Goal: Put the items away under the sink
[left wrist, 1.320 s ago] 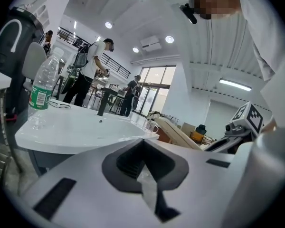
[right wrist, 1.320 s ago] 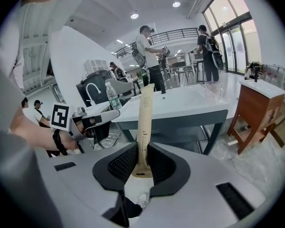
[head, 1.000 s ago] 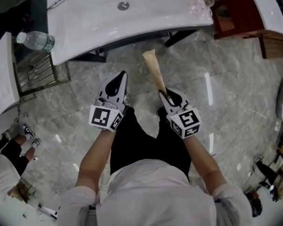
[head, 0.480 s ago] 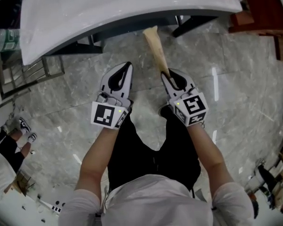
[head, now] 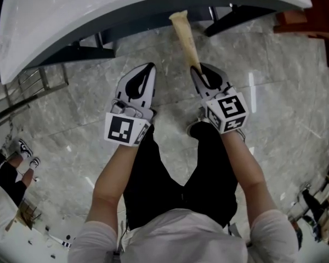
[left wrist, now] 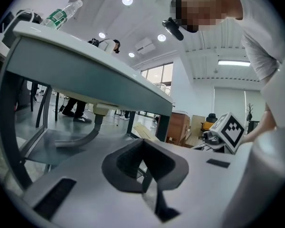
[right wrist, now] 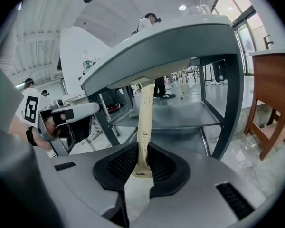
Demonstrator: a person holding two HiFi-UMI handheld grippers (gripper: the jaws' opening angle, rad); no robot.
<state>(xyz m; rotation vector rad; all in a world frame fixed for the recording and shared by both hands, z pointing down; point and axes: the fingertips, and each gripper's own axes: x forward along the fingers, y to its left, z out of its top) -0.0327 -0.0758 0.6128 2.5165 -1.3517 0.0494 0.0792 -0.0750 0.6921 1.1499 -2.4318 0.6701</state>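
Note:
A long beige tube (head: 185, 37) sticks forward out of my right gripper (head: 200, 70), which is shut on its crimped near end. Its far end reaches the front edge of the white sink top (head: 98, 10). In the right gripper view the tube (right wrist: 145, 122) rises between the jaws of the right gripper (right wrist: 142, 156) toward the sink's underside, with a grey shelf (right wrist: 180, 115) below it. My left gripper (head: 149, 67) hovers beside it over the floor, shut and empty. The left gripper (left wrist: 143, 148) in its own view points under the sink at the low shelf (left wrist: 52, 141).
Dark metal legs (right wrist: 228, 103) hold up the sink. A water bottle (left wrist: 61, 14) lies on the top. A wooden cabinet (right wrist: 275, 94) stands to the right, a wire rack (head: 22, 86) to the left. Another person (head: 5, 190) stands at the far left on the marble floor.
Both grippers and my head have moved forward toward the sink. The tube's far end, which was out in front of the sink, now reaches its front edge.

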